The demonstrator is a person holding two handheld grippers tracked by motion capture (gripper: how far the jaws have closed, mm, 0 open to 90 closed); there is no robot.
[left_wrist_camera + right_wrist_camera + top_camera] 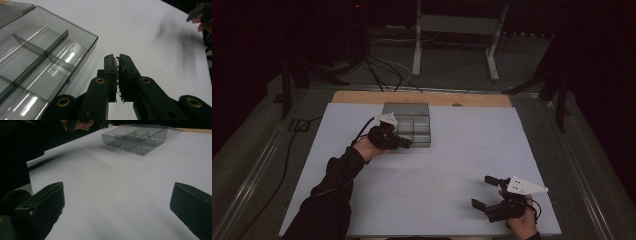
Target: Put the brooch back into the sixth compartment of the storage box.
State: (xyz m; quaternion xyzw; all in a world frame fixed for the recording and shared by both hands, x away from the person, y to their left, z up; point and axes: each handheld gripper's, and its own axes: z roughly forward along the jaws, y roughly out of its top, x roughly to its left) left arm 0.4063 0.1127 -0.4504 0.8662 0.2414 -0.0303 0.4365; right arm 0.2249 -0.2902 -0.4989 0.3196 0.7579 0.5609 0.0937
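Lettering is nowhere legible; left tongs (118,58) pinch something small and frayed beside the clear divided box (37,60), right tongs (117,205) gape empty.

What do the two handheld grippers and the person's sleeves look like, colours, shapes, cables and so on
Both the left gripper and the right gripper are black, with two flat jaws on hinged links fastened by brass-coloured rivets. Each carries a pale three-cornered plate on top and trails a dark cable. The left jaws' inner faces look frayed. The left arm wears a dark long sleeve; a dark cuff edge shows at the right wrist.
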